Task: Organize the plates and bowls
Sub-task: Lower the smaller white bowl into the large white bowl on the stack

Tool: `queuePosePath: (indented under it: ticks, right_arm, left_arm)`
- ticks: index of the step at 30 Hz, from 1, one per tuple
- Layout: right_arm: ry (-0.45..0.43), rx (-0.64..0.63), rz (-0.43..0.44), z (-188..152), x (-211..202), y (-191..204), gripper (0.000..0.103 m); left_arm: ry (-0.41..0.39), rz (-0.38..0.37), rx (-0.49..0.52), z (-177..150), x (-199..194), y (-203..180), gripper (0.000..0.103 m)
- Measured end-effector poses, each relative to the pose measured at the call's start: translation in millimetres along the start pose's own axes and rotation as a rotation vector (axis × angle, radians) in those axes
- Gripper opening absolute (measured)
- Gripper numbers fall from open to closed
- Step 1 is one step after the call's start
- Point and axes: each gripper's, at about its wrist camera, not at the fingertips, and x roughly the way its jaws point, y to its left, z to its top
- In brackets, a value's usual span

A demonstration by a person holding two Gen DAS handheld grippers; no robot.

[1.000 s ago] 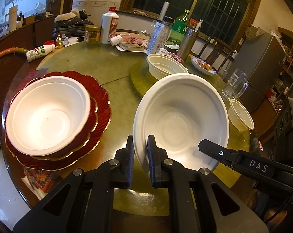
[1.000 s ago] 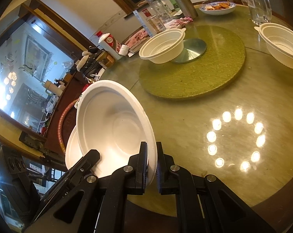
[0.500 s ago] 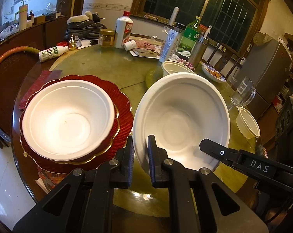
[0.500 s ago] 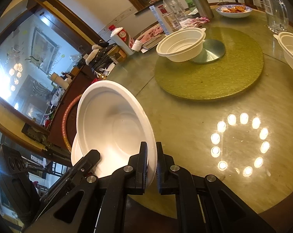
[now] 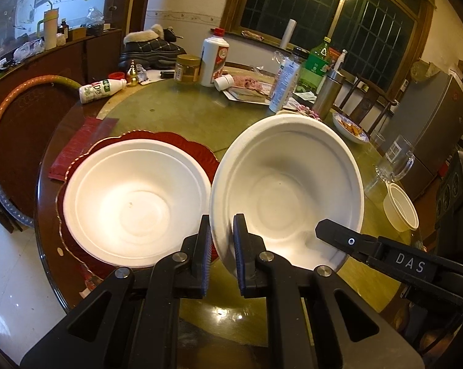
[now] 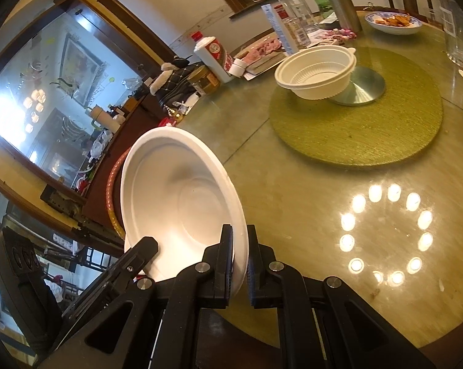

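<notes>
Red plate [image 5: 197, 150]: sits at the near-left edge of the worktop [image 5: 182, 117] — it serves as the base of the stack.
Stacked bowl [image 5: 136, 203]: white, upright, nested on the red plate, nothing inside it; likely the landing spot for the next one.
Left tool [image 5: 220, 246]: its two fingers are pinched on the near-left rim of the carried bowl, one inside, one outside.
Carried bowl [image 5: 288, 190]: white, empty, tilted and lifted off the worktop, its left rim just beside the stacked bowl — gripped from both sides, probably so it stays steady.
Right tool [image 6: 239, 258]: clamped on the opposite rim of the same bowl, seen in the right wrist view.
Ribbed bowl [image 6: 315, 72]: cream, empty, leaning with one side up on the metal disc [image 6: 362, 87] in the middle of the green mat [image 6: 354, 132].
Small cup-bowl [image 5: 400, 207]: cream, far right near the worktop edge, looks empty.
Blue-rimmed dish [image 5: 351, 127]: holds some orange food, well apart from the stack.
</notes>
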Motion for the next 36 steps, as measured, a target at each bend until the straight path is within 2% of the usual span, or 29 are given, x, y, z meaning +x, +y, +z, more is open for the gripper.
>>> queuePosePath:
  ticks: [21, 29, 36]
  right_arm:
    - [0.02, -0.067, 0.033, 6, 19, 42, 0.007]
    - [-0.001, -0.138, 0.05, 15, 16, 81, 0.008]
    - [0.033, -0.156, 0.063, 16, 32, 97, 0.008]
  left_arm:
    - [-0.037, 0.04, -0.054, 12, -15, 36, 0.012]
    - [-0.095, 0.064, -0.066, 28, -34, 51, 0.012]
    - [-0.087, 0.1, -0.095, 29, -28, 69, 0.012]
